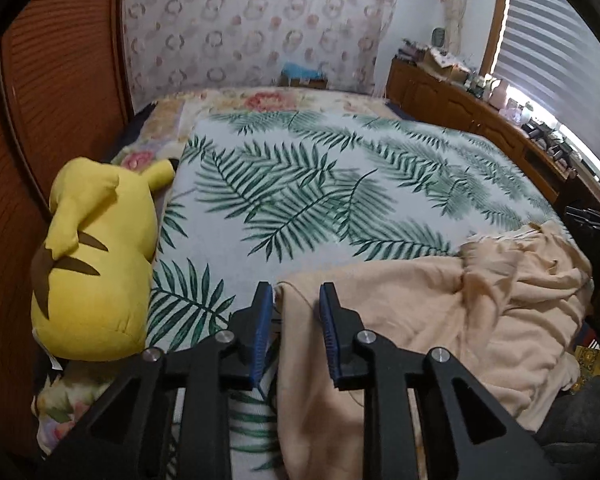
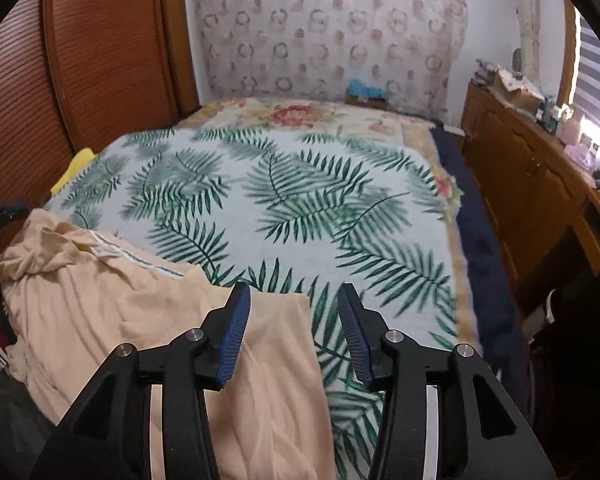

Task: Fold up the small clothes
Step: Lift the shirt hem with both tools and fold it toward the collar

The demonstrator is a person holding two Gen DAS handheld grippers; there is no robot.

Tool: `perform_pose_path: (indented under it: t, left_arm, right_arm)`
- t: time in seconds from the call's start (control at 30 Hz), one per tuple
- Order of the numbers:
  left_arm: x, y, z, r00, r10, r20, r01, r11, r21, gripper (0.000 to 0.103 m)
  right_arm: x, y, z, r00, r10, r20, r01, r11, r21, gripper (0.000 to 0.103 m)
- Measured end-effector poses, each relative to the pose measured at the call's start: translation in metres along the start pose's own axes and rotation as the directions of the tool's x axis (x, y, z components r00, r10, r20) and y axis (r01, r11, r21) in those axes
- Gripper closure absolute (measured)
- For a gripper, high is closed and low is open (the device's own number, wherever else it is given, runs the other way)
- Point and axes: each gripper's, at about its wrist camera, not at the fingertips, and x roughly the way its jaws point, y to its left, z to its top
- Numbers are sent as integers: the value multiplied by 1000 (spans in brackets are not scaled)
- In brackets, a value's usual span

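A pale peach, soft knit garment (image 1: 440, 312) is spread in loose folds on a bed covered by a white blanket printed with green palm fronds (image 1: 300, 184). The left gripper (image 1: 296, 300), black with blue ribbed pads, is held just above the garment's left edge; its jaws are parted a little and nothing is clamped, though the hem corner is seen in the gap between them and a thin loose thread runs across it. Whether the pads brush the cloth cannot be told for certain from this angle.

In the right wrist view, the same peach garment (image 2: 112, 312) is seen to the left of and beneath the right gripper (image 2: 294, 300), whose jaws are spread wider and released. The garment's right corner lies below the gap, closer to the left finger, while bare palm-print blanket (image 2: 300, 200) is seen under the right finger. A white label strip is visible at the bunched far end of the garment, ahead and to the left.

A yellow plush toy with brown stripes (image 1: 96, 256) lies well to the left of the left gripper, beside a reddish-brown slatted wooden door (image 1: 60, 92). A wooden dresser crowded with small items (image 2: 532, 152) stands far to the right of the right gripper.
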Motion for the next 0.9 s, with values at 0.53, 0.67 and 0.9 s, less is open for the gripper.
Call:
perform_pose_path:
  t: [0.53,0.67,0.9]
  left_arm:
    - [25,12,-6,998,34,-46,-35,999,-25,67]
    - [30,13,-4,998,36,-44,-37,999,-31,64]
    - [33,7,-1,998,30,-63,-31,999,-15,63]
  right_arm:
    - [40,2,-15,995,-6,-95,5,1000,-14,53]
    - [42,0,-17,995,-8,-102,7,1000,-9,47]
    - [43,2,-17,995,8,-104,-9,1000,-7,47]
